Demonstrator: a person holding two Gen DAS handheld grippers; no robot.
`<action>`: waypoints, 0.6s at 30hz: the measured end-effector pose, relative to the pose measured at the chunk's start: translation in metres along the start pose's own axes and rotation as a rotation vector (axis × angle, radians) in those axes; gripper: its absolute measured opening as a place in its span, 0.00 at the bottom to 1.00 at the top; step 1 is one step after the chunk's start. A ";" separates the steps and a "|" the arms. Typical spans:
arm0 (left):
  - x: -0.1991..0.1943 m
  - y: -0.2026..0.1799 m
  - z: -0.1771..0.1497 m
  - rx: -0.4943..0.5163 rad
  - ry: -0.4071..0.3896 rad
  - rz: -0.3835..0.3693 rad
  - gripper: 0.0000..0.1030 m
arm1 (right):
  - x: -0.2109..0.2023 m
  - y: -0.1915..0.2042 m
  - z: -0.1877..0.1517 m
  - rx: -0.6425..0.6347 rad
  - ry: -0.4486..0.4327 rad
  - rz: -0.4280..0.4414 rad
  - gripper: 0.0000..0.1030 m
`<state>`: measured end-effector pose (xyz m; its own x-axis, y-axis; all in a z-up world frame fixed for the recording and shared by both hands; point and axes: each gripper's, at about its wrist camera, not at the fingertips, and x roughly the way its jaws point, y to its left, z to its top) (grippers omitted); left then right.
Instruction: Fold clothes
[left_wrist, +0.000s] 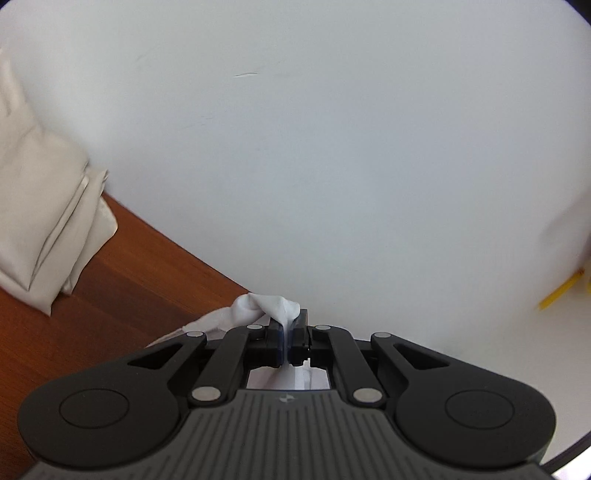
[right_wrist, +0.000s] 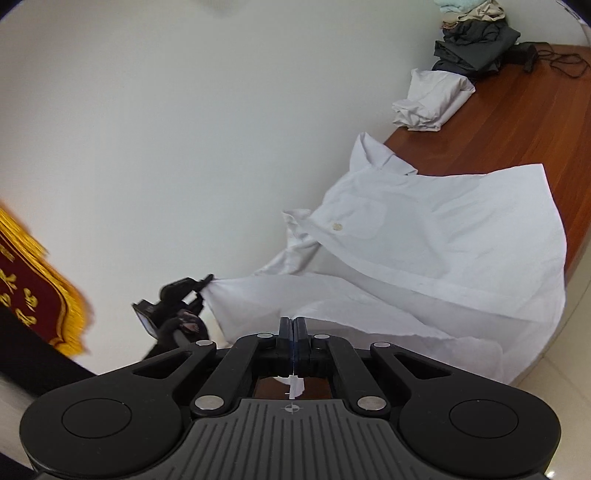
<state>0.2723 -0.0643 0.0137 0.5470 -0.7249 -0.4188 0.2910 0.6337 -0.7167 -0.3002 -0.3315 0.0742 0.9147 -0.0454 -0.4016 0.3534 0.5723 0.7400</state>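
Observation:
A white button-up shirt (right_wrist: 424, 236) lies partly spread on the brown wooden table (right_wrist: 509, 122), collar toward the wall, its hem lifted off the surface. My right gripper (right_wrist: 293, 323) is shut on the shirt's near hem edge; a scrap of white cloth shows behind the pads. My left gripper (left_wrist: 289, 325) is shut on a bunched fold of the same white cloth (left_wrist: 258, 306). In the right wrist view the left gripper (right_wrist: 205, 280) appears at the left, held by a gloved hand (right_wrist: 181, 321), pinching the far hem corner so the cloth hangs taut between both.
A folded cream garment (left_wrist: 40, 221) rests on the table (left_wrist: 129, 266) against the white wall. In the right wrist view a crumpled white garment (right_wrist: 432, 99) and a pile of dark clothes (right_wrist: 476, 44) sit at the table's far end. A red banner with gold fringe (right_wrist: 33, 288) hangs at the left.

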 end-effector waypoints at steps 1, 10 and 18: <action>-0.001 -0.012 0.001 0.048 0.010 0.009 0.06 | -0.005 0.001 0.000 0.009 -0.019 -0.003 0.03; 0.073 -0.129 -0.040 0.386 0.157 0.063 0.24 | -0.030 -0.067 0.030 0.147 -0.208 -0.183 0.03; 0.183 -0.195 -0.088 0.558 0.313 0.101 0.50 | -0.016 -0.165 0.059 0.232 -0.263 -0.431 0.03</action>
<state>0.2466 -0.3439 0.0276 0.3627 -0.6451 -0.6725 0.6603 0.6872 -0.3030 -0.3613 -0.4734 -0.0099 0.6856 -0.4553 -0.5680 0.7130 0.2624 0.6503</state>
